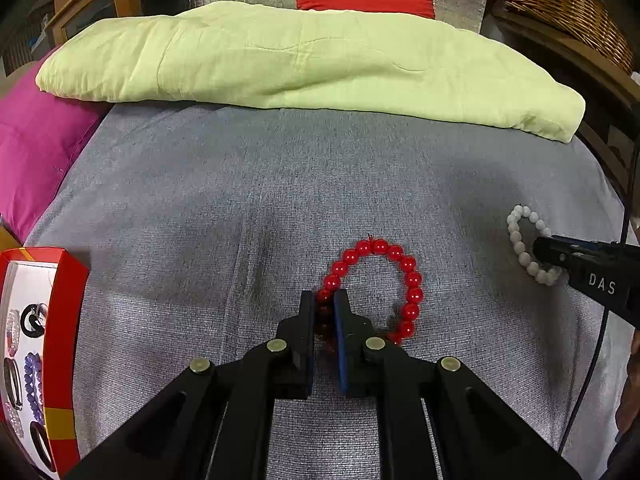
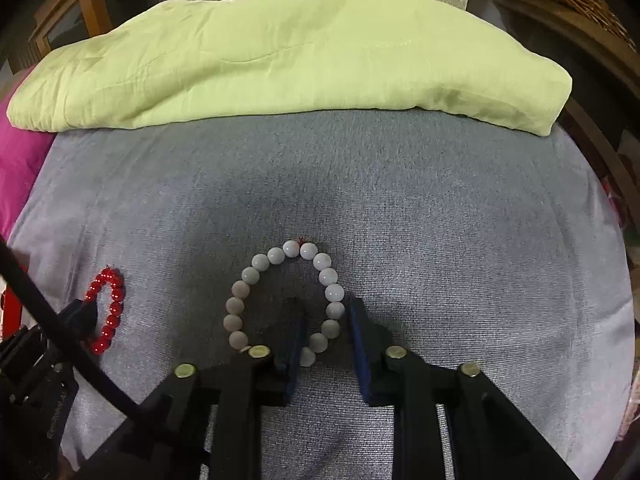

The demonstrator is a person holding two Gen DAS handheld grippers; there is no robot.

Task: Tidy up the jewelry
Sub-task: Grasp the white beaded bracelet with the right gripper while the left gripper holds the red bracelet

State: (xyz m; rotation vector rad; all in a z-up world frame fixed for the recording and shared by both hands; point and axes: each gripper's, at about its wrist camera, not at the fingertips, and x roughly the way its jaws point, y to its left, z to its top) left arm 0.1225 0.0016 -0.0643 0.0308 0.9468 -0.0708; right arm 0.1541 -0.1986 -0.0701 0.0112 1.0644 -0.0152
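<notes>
Two bracelets are straddled: red bracelet (image 1: pixel 376 288) pinched by left gripper (image 1: pixel 324 300), nearer jewelry box (image 1: pixel 64 320); white bracelet (image 2: pixel 284 300) between right gripper's (image 2: pixel 326 312) parted jaws.

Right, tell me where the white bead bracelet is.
The white bead bracelet lies on the grey cloth, its right side between the right gripper fingers, right of the red bracelet.

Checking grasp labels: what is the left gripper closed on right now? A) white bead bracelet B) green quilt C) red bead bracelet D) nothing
C: the left gripper has its jaws pinched on the near-left beads of the red bead bracelet, which lies on the grey cloth.
</notes>
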